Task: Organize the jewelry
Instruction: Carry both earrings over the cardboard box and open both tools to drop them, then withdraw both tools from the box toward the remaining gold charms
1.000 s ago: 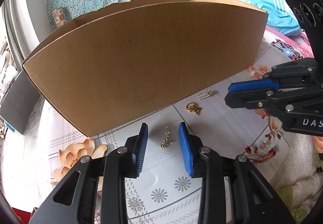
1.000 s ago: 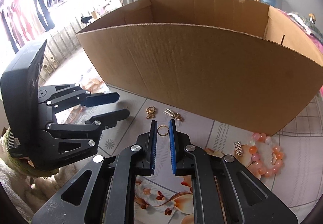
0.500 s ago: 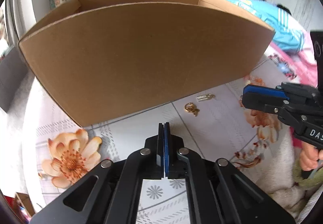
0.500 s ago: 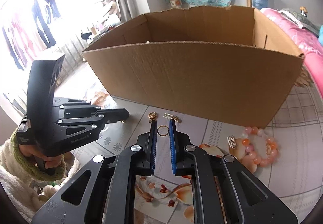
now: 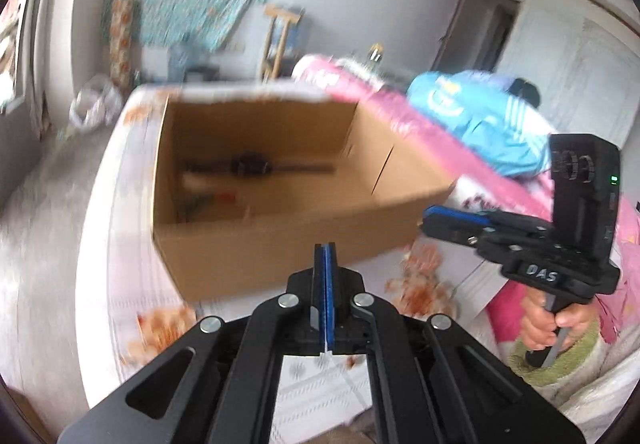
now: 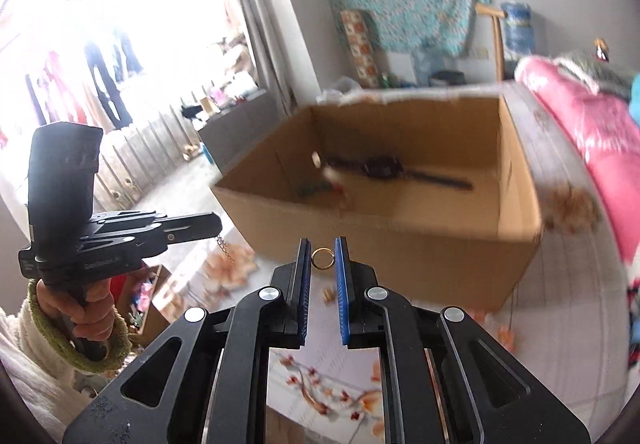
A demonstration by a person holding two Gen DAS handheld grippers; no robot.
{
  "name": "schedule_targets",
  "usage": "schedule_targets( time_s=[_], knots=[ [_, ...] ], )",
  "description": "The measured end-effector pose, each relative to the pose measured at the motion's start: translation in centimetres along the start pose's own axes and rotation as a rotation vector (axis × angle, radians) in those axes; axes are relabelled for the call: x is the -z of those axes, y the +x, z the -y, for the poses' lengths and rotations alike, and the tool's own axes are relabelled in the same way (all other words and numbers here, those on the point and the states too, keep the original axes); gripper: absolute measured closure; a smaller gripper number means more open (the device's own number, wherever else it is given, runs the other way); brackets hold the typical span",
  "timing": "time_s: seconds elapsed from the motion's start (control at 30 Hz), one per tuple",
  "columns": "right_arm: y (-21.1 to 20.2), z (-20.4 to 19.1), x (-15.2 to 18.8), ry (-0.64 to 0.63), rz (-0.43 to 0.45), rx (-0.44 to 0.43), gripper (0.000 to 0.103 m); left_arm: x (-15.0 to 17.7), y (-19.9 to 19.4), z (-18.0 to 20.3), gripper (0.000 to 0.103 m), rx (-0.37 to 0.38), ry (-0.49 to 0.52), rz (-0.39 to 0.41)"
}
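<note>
We see the left tongs (image 6: 218,230) left of the cardboard box (image 6: 384,228), pinched fully together with a thin gold chain (image 6: 225,248) dangling from their tips. The right tongs (image 6: 323,258) sit before the box's near wall, barely parted, clamping a gold ring (image 6: 321,258). Inside the box lies a dark watch (image 6: 384,167). A floral tabletop (image 6: 320,400) carries the box; a pink bed (image 6: 580,139) lies to its right.
</note>
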State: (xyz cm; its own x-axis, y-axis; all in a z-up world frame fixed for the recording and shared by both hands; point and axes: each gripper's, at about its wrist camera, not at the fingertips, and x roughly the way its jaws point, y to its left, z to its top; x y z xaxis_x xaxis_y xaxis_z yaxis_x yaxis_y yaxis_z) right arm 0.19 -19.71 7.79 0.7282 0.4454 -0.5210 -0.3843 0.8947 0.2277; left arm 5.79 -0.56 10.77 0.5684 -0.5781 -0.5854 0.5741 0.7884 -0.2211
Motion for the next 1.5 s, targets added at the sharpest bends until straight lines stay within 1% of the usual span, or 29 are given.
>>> schedule_targets(
  time_s=[0.07, 0.17, 0.23, 0.27, 0.37, 0.5, 0.57, 0.63, 0.7, 0.73, 0.77, 0.83, 1.0, 1.1, 1.27, 1.4, 1.43, 1.5],
  knots=[
    [-0.2, -0.2, -2.0, -0.014, 0.011, -0.008, 0.093, -1.7, -0.3, 0.6, 0.103, -0.002, 0.024, 0.033],
    [1.1, -0.1, -4.5, -0.026, 0.002, -0.03, 0.093, -4.1, 0.4, 0.0, 0.103, -0.01, 0.034, 0.04],
    [2.6, 0.4, -5.9, -0.028, -0.03, -0.022, 0.093, -5.6, 2.0, -0.8, 0.103, 0.013, 0.004, 0.011],
    [3.4, 1.0, -6.7, -0.016, -0.058, -0.02, 0.093, -6.3, 3.3, -1.5, 0.103, 0.024, -0.02, -0.016],
    [6.6, 2.7, -8.0, 0.03, -0.14, -0.039, 0.093, -7.8, 7.0, -2.9, 0.103, 0.032, -0.074, -0.089],
    [10.4, 4.8, -9.4, 0.079, -0.238, -0.007, 0.093, -8.9, 11.7, -5.0, 0.103, 0.029, -0.148, -0.18],
    [11.3, 5.2, -9.8, 0.089, -0.259, 0.004, 0.09, -9.1, 13.4, -5.4, 0.102, 0.018, -0.162, -0.214],
    [11.7, 5.7, -10.0, 0.098, -0.259, 0.009, 0.087, -9.3, 14.8, -5.4, 0.102, -0.009, -0.166, -0.239],
    [12.1, 6.1, -10.2, 0.104, -0.252, 0.007, 0.082, -9.4, 15.7, -5.4, 0.097, -0.007, -0.177, -0.255],
    [11.9, 6.2, -10.2, 0.108, -0.242, 0.007, 0.082, -9.3, 15.9, -5.4, 0.09, -0.011, -0.184, -0.25],
    [11.8, 6.4, -10.3, 0.11, -0.237, 0.007, 0.081, -9.3, 15.8, -5.5, 0.087, -0.012, -0.183, -0.245],
    [11.5, 6.6, -10.3, 0.113, -0.225, 0.01, 0.081, -9.5, 15.9, -5.5, 0.085, -0.004, -0.182, -0.234],
    [10.1, 6.8, -10.1, 0.12, -0.196, 0.023, 0.081, -9.6, 14.8, -5.3, 0.084, -0.017, -0.177, -0.193],
    [8.8, 6.9, -10.1, 0.124, -0.161, 0.026, 0.08, -9.5, 12.6, -4.5, 0.084, -0.027, -0.141, -0.123],
    [4.2, 6.4, -9.6, 0.132, -0.062, 0.02, 0.08, -8.5, 7.4, -3.0, 0.084, -0.022, -0.067, 0.008],
    [0.9, 5.2, -8.2, 0.121, 0.008, -0.007, 0.08, -6.3, 3.3, -1.6, 0.083, -0.005, 0.008, 0.095],
    [0.0, 4.6, -7.5, 0.115, 0.029, -0.021, 0.08, -5.3, 2.3, -1.1, 0.08, 0.005, 0.035, 0.111],
    [-1.4, 3.7, -5.9, 0.113, 0.065, -0.046, 0.08, -3.6, 1.1, -0.3, 0.078, 0.007, 0.073, 0.117]
  ],
)
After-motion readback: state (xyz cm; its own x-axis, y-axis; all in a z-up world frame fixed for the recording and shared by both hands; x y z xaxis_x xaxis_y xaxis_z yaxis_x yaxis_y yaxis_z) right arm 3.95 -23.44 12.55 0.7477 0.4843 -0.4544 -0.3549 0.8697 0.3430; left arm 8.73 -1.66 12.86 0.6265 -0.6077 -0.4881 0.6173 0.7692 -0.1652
